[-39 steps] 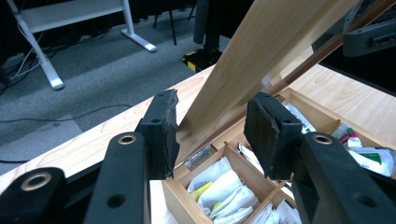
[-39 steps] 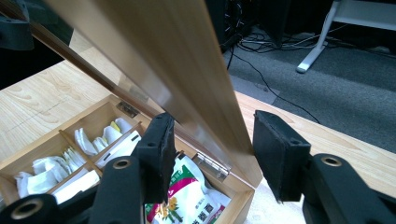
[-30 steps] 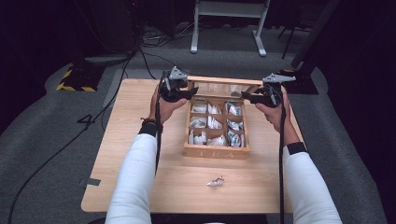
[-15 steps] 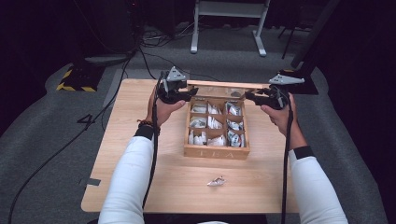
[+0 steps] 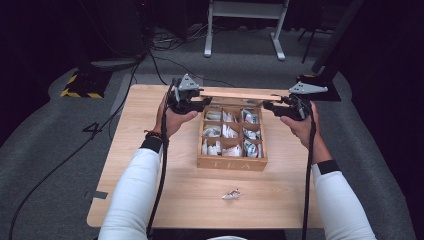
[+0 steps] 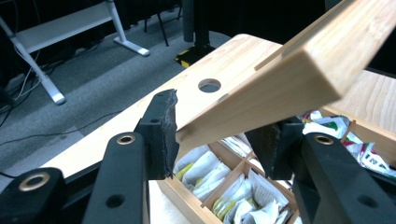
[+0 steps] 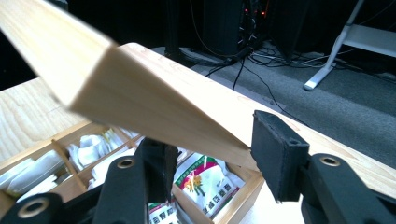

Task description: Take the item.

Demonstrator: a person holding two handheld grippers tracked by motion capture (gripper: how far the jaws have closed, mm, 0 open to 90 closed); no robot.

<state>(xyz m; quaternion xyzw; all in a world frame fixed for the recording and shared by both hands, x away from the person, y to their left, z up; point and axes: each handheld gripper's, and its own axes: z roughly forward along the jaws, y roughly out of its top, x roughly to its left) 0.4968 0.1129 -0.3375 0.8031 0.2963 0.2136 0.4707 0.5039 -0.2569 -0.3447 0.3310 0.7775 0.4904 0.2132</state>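
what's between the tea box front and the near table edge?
High view: bare tabletop between the tea box and near edge, except one small loose packet.

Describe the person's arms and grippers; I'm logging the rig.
White sleeves with black cuffs; a bracelet on the left wrist. Both grippers, left and right, are black, each topped by a grey three-cornered plate and trailing a black cable. Jaws are black with brass-ringed holes and worn pads.

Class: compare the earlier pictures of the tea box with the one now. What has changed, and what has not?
Both hand-held grippers, left and right, have raised the lid they hold by its ends, tilting it further open above the back of the box. The box, its sachets and the loose sachet on the table stayed put.
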